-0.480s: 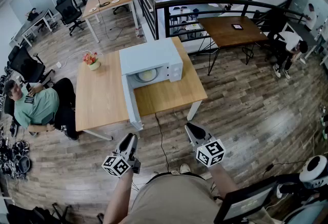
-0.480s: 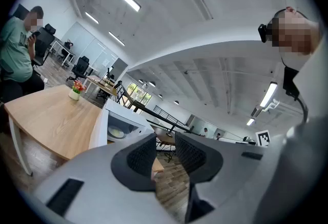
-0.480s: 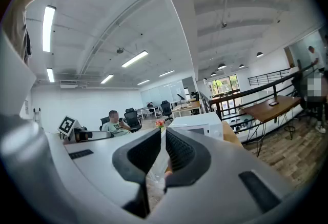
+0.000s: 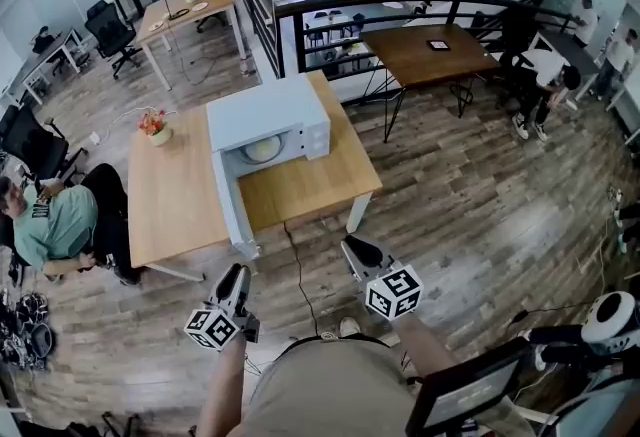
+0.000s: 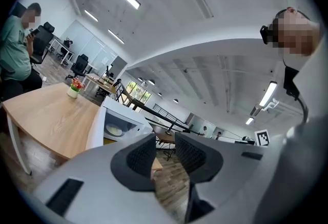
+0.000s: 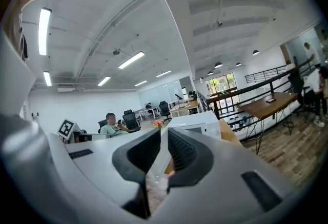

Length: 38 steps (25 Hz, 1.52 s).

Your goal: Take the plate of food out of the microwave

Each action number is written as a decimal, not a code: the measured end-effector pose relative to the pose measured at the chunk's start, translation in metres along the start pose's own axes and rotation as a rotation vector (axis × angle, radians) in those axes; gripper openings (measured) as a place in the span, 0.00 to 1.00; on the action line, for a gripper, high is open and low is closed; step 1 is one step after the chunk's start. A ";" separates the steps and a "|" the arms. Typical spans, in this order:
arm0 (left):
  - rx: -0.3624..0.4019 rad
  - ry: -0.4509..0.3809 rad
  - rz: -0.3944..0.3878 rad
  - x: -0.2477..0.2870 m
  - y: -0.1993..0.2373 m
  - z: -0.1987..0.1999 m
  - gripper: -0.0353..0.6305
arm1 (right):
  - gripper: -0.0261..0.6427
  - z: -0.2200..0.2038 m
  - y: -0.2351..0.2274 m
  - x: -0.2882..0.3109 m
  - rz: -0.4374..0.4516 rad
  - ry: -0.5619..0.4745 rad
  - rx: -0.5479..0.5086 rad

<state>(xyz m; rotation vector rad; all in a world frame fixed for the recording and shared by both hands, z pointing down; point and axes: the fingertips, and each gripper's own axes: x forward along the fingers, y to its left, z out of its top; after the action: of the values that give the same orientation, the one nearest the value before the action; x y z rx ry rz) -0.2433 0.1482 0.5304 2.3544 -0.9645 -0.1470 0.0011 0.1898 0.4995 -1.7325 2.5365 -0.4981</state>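
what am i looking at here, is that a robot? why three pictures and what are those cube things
No robot here: a person holds a two-jaw gripper in each hand. The head view comes from a camera on the person's head, looking steeply down. The left gripper and right gripper show near its bottom, and the marker cube on each is part of that gripper. The other two pictures come from cameras riding on the grippers, each looking along its own jaws. The left gripper's jaws stand apart, the right's are closed together, and neither holds anything. Ahead stands a wooden table with a white microwave. Its door is swung open and a plate of food sits inside. A small flower pot is also on the table, and a person sits beside it.
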 end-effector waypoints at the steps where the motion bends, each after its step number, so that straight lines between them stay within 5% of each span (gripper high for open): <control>1: 0.004 0.002 0.006 -0.003 -0.002 0.001 0.21 | 0.10 0.002 0.003 -0.001 0.023 -0.015 0.028; 5: 0.007 0.015 -0.001 0.004 -0.011 -0.002 0.21 | 0.17 0.009 0.005 -0.010 0.072 -0.036 0.094; 28: -0.006 0.030 0.011 0.047 -0.073 -0.065 0.20 | 0.17 -0.012 -0.060 -0.078 0.069 -0.002 0.134; 30: -0.008 0.029 0.018 0.050 -0.082 -0.073 0.06 | 0.17 -0.016 -0.071 -0.085 0.075 0.012 0.138; 38: 0.000 0.047 0.043 0.052 -0.113 -0.091 0.06 | 0.17 -0.035 -0.095 -0.087 0.118 0.052 0.174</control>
<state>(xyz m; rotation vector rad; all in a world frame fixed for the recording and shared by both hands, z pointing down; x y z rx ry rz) -0.1081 0.2206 0.5480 2.3249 -0.9922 -0.0744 0.1129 0.2468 0.5456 -1.5219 2.5239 -0.7403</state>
